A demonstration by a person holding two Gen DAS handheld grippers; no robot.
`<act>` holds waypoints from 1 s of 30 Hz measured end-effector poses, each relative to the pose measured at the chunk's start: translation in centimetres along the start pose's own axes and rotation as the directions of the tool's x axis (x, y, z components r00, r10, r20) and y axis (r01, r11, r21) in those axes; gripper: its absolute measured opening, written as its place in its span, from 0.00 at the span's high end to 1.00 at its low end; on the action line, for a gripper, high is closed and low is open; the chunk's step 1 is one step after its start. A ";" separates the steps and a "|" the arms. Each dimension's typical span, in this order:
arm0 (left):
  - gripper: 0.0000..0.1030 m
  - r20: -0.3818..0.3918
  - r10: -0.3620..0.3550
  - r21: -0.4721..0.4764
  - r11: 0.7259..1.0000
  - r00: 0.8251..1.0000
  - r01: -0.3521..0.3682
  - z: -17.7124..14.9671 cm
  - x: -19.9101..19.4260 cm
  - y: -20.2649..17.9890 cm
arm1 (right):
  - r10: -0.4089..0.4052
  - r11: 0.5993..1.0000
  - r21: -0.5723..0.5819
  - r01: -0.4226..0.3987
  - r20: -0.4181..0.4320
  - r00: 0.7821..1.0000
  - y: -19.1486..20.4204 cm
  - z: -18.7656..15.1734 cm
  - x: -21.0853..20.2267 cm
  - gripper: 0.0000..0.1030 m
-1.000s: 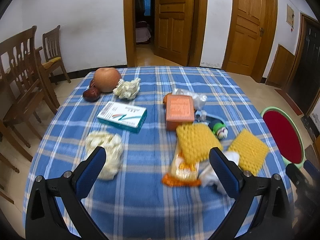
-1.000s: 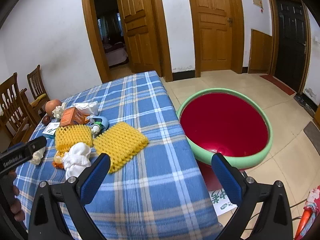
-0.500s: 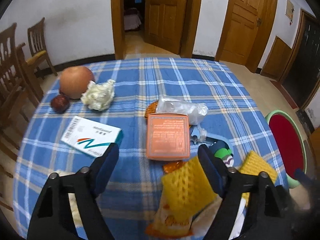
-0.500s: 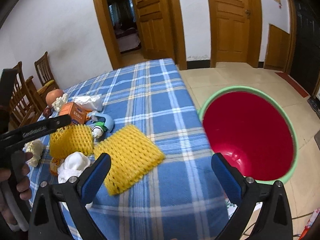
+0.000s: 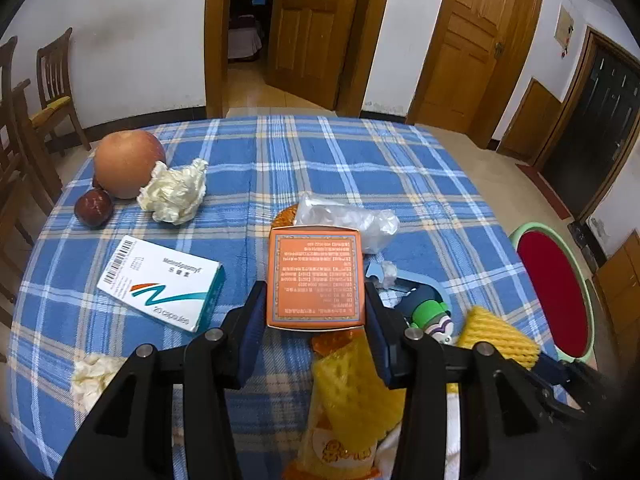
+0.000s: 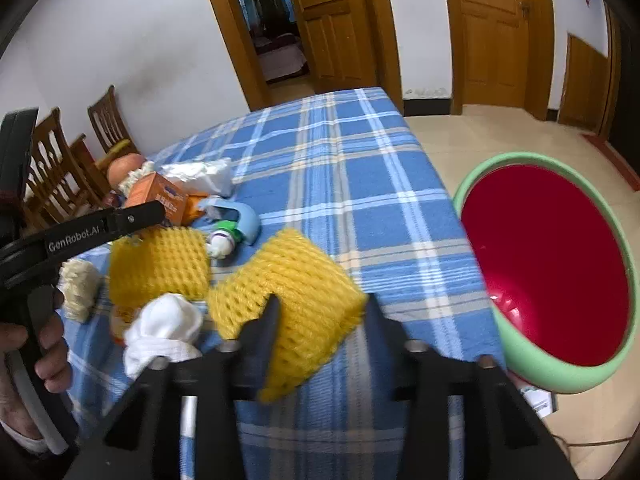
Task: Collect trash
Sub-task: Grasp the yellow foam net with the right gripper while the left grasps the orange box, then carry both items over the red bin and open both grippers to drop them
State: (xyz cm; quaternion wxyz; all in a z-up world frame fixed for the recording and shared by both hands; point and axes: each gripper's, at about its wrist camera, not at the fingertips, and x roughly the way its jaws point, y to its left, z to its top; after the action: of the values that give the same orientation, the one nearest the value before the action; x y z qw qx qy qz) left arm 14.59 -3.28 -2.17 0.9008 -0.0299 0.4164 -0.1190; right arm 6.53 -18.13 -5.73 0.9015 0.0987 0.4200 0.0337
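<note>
My left gripper (image 5: 316,312) is shut on an orange box (image 5: 315,278), its pads against the box's two sides, over the blue checked tablecloth (image 5: 280,160). My right gripper (image 6: 320,312) is closed on the near corner of a yellow foam net (image 6: 288,292) at the table's right edge. A red basin with a green rim (image 6: 548,264) stands on the floor to the right of the table. A second yellow foam net (image 6: 160,264), a white wad (image 6: 164,328), a crumpled tissue (image 5: 174,192) and a clear plastic bag (image 5: 348,216) lie on the cloth.
A white medicine box (image 5: 160,282), a large round fruit (image 5: 128,164) and a small dark fruit (image 5: 93,207) lie at the left. A small toy and blue holder (image 5: 428,308) lie right of the orange box. Wooden chairs (image 5: 52,88) stand left of the table.
My left gripper moved forward and closed on the orange box. My right gripper moved down to the near yellow foam net and closed on its corner.
</note>
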 end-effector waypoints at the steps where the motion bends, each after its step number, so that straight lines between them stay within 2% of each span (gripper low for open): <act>1: 0.55 0.009 -0.002 -0.001 1.000 1.000 0.002 0.0 -0.4 0.1 | 0.003 1.000 0.008 -0.003 0.003 1.000 0.0 0.0 -0.1 0.76; 3: 0.55 0.026 -0.002 0.000 1.000 1.000 0.002 0.0 -1.2 0.1 | 0.010 1.000 0.013 -0.010 0.015 1.000 -0.1 -0.1 -0.5 0.85; 4: 0.55 0.033 -0.003 0.001 1.000 0.999 0.003 0.0 -1.6 0.0 | 0.014 1.000 0.018 -0.014 0.023 1.000 -0.1 -0.2 -0.8 0.86; 15: 0.55 0.096 -0.061 0.033 0.998 0.993 0.058 0.0 -5.9 -1.9 | -0.003 1.000 0.013 0.001 0.145 0.989 -0.2 0.6 -5.4 0.88; 22: 0.55 0.106 -0.110 0.068 0.992 0.988 0.103 0.1 -7.0 -4.3 | -0.066 0.997 0.056 0.055 0.215 0.974 -2.3 1.4 -8.3 0.88; 30: 0.55 0.070 -0.171 0.123 0.979 0.983 0.162 0.2 -6.2 -8.7 | -0.170 0.982 0.124 0.143 0.252 0.953 -6.4 1.5 -10.4 0.88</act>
State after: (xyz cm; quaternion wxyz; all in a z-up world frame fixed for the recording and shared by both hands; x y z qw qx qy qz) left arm 9.23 -10.19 3.90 0.9039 -0.0167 0.3684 -0.2168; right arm 0.86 -26.12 1.66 0.9425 0.1156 0.3050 -0.0733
